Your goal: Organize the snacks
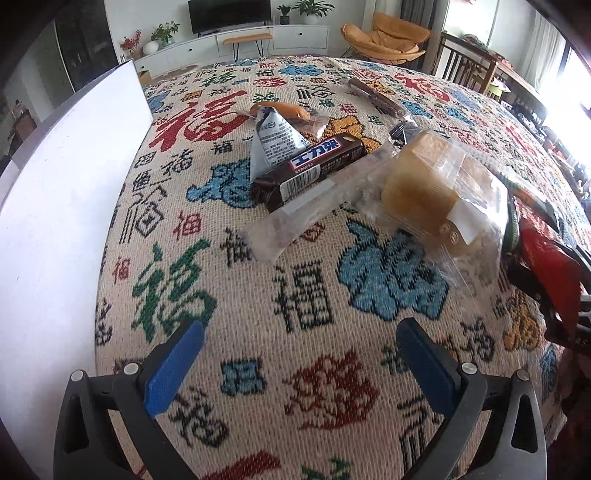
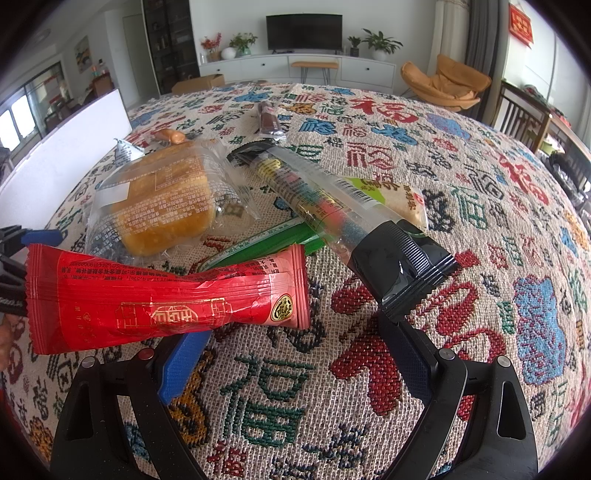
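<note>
The left gripper hangs low with blue fingers spread wide; the right gripper is likewise spread, holding nothing.

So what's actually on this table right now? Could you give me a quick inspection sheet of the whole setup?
Surface: patterned woven cloth covers the table.
Job's things: chocolate bar, bagged cake, red packet, black-ended clear packet, sausage, grey triangular pack, dark stick.
Clutter: white board at the left edge.
Grippers: left gripper open, empty; right gripper open, red packet lying over one finger.
Cables: nothing seen.
Surroundings: television, orange chair, plants.
</note>
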A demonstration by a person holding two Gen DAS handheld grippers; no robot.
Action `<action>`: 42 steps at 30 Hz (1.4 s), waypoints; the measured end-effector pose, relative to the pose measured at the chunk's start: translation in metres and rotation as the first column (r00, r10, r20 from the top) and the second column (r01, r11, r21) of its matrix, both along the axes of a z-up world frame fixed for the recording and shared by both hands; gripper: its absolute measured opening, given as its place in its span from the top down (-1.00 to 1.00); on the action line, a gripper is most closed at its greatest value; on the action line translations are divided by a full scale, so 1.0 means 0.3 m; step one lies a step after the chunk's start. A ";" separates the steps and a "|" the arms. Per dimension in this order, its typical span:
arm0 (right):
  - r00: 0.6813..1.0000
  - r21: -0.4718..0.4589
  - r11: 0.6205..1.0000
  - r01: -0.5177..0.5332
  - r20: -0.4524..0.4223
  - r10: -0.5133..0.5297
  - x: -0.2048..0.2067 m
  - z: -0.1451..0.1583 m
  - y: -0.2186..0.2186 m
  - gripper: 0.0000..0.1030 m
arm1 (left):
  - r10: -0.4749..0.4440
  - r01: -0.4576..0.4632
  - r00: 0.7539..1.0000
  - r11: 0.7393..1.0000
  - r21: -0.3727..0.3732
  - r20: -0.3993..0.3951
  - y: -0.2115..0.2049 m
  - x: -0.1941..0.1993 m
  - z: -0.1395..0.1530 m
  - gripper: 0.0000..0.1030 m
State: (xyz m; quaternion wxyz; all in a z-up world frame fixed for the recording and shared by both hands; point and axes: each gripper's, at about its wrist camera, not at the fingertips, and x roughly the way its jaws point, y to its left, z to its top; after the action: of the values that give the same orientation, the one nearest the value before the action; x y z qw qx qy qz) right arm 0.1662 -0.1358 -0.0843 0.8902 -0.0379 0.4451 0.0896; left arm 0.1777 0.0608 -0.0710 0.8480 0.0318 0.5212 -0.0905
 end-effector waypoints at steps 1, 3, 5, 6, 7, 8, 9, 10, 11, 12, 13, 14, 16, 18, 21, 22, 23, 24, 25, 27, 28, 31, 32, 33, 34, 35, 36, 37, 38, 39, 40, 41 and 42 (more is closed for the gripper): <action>1.000 0.000 1.000 0.000 0.000 0.000 0.000 0.001 0.000 -0.81 | -0.001 0.001 1.000 1.000 -0.015 0.012 0.018 -0.020 0.020 -1.00; 1.000 -0.001 1.000 0.000 0.000 0.000 0.000 0.000 0.000 -0.81 | 0.003 -0.001 0.999 0.999 -0.039 0.047 0.056 -0.046 0.071 -1.00; 1.000 -0.001 1.000 0.000 0.000 0.000 0.000 0.000 -0.001 -0.81 | 0.012 -0.008 0.996 0.999 -0.054 0.084 0.094 -0.053 0.126 -1.00; 1.000 -0.001 1.000 0.000 0.000 0.000 -0.001 0.001 -0.001 -0.81 | 0.014 -0.008 0.995 0.998 -0.061 0.097 0.110 -0.048 0.148 -0.99; 1.000 0.000 1.000 0.000 0.000 0.000 0.000 0.000 -0.001 -0.81 | 0.015 -0.008 0.994 0.998 -0.066 0.105 0.124 -0.037 0.164 -1.00; 1.000 -0.001 1.000 0.000 0.000 0.000 0.000 0.000 -0.001 -0.82 | 0.017 -0.010 0.994 0.998 -0.065 0.108 0.134 -0.020 0.177 -0.99; 1.000 -0.001 1.000 0.000 0.000 0.000 -0.001 0.000 -0.001 -0.81 | 0.021 -0.014 0.994 0.998 -0.060 0.110 0.140 -0.001 0.185 -0.99; 1.000 0.000 1.000 0.000 0.000 0.000 -0.001 0.001 -0.001 -0.81 | 0.025 -0.019 0.993 0.998 -0.057 0.111 0.142 0.022 0.190 -0.99; 1.000 0.000 1.000 0.000 0.000 0.000 -0.001 0.000 -0.001 -0.81 | 0.026 -0.019 0.993 0.998 -0.061 0.112 0.142 0.048 0.193 -0.99; 1.000 0.000 1.000 0.000 0.000 0.000 0.000 0.000 -0.001 -0.81 | 0.028 -0.020 0.993 0.997 -0.069 0.111 0.138 0.077 0.194 -0.99; 1.000 -0.001 1.000 0.000 0.000 0.000 -0.001 0.001 -0.001 -0.81 | 0.030 -0.022 0.994 0.997 -0.077 0.107 0.136 0.106 0.194 -0.97; 1.000 0.000 1.000 0.000 0.000 0.000 0.000 0.001 0.000 -0.81 | 0.031 -0.022 0.994 0.996 -0.084 0.101 0.125 0.136 0.189 -0.96; 1.000 0.000 1.000 0.000 0.000 0.000 -0.001 0.001 -0.001 -0.81 | 0.023 -0.015 0.995 0.996 -0.088 0.097 0.093 0.191 0.175 -0.83; 1.000 0.000 1.000 0.000 0.000 0.000 0.000 0.001 0.000 -0.82 | 0.013 -0.005 0.994 0.997 -0.074 0.108 0.046 0.245 0.156 -0.77; 1.000 0.000 1.000 0.000 0.000 0.000 0.000 0.001 0.000 -0.82 | 0.055 -0.051 0.991 0.998 -0.035 0.120 0.006 0.331 0.107 -0.67; 1.000 0.000 1.000 0.000 0.000 0.000 -0.001 0.001 -0.001 -0.82 | 0.081 -0.077 0.990 0.996 -0.034 0.112 0.005 0.357 0.088 -0.51; 1.000 0.000 1.000 0.000 0.000 0.000 -0.001 0.001 0.000 -0.82 | 0.106 -0.102 0.990 0.994 -0.040 0.096 0.010 0.381 0.066 -0.39; 1.000 0.000 1.000 0.000 0.000 0.000 -0.001 0.001 0.000 -0.82 | 0.128 -0.124 0.989 0.991 -0.054 0.073 0.021 0.401 0.042 -0.13; 1.000 0.001 1.000 0.000 0.000 0.000 -0.001 0.002 -0.001 -0.81 | 0.144 -0.136 0.987 0.985 -0.103 0.066 0.039 0.414 0.029 0.20; 1.000 0.000 1.000 0.000 0.000 0.000 -0.001 0.001 0.000 -0.81 | 0.157 -0.147 0.986 0.977 -0.152 0.057 0.065 0.424 0.022 0.38; 1.000 0.001 1.000 -0.001 0.000 0.001 -0.001 0.002 -0.001 -0.81 | 0.162 -0.150 0.984 0.977 -0.148 0.073 0.070 0.417 0.030 0.40; 1.000 0.000 1.000 0.000 0.000 0.000 -0.001 0.001 0.000 -0.82 | 0.151 -0.130 0.981 0.978 -0.165 0.123 0.097 0.366 0.072 0.41; 1.000 0.000 1.000 0.000 0.000 0.000 -0.001 0.001 -0.001 -0.82 | 0.150 -0.125 0.979 0.977 -0.174 0.136 0.107 0.346 0.091 0.41; 1.000 0.000 1.000 0.000 0.000 0.000 -0.001 0.001 -0.001 -0.82 | 0.148 -0.118 0.977 0.975 -0.189 0.151 0.122 0.320 0.116 0.41; 1.000 0.000 1.000 0.000 0.000 0.000 -0.001 0.002 -0.001 -0.82 | 0.148 -0.113 0.975 0.973 -0.200 0.168 0.136 0.296 0.140 0.41; 1.000 0.000 1.000 -0.001 0.000 0.001 -0.001 0.001 -0.001 -0.82 | 0.148 -0.108 0.971 0.972 -0.208 0.187 0.149 0.266 0.167 0.41; 1.000 0.001 1.000 -0.001 0.000 0.001 -0.001 0.002 -0.001 -0.82 | 0.145 -0.099 0.968 0.971 -0.217 0.206 0.161 0.233 0.196 0.41; 1.000 0.005 1.000 -0.001 0.001 0.001 -0.002 0.003 -0.003 -0.82 | 0.141 -0.090 0.965 0.969 -0.229 0.220 0.173 0.201 0.222 0.41; 1.000 0.017 1.000 -0.002 0.003 0.002 -0.003 0.005 -0.007 -0.82 | 0.140 -0.082 0.963 0.967 -0.242 0.230 0.183 0.167 0.247 0.41; 1.000 0.042 0.999 -0.003 0.003 0.003 -0.008 0.009 -0.017 -0.82 | 0.139 -0.075 0.961 0.963 -0.258 0.239 0.196 0.131 0.268 0.41; 1.000 0.072 0.997 -0.007 -0.003 0.007 -0.020 0.014 -0.032 -0.81 | 0.135 -0.066 0.960 0.960 -0.272 0.243 0.203 0.101 0.287 0.41; 1.000 0.103 0.995 -0.010 -0.015 0.011 -0.042 0.022 -0.050 -0.81 | 0.131 -0.058 0.959 0.958 -0.281 0.250 0.214 0.070 0.300 0.41; 1.000 0.145 0.989 -0.009 -0.027 0.013 -0.070 0.029 -0.072 -0.81 | 0.126 -0.048 0.958 0.956 -0.290 0.258 0.222 0.038 0.312 0.41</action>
State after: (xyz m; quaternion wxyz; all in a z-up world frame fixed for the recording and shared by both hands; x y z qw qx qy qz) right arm 0.1453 -0.1573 -0.0755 0.8839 0.0258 0.4494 0.1270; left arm 0.1889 0.1273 0.0225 0.9109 -0.0996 0.3819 -0.1204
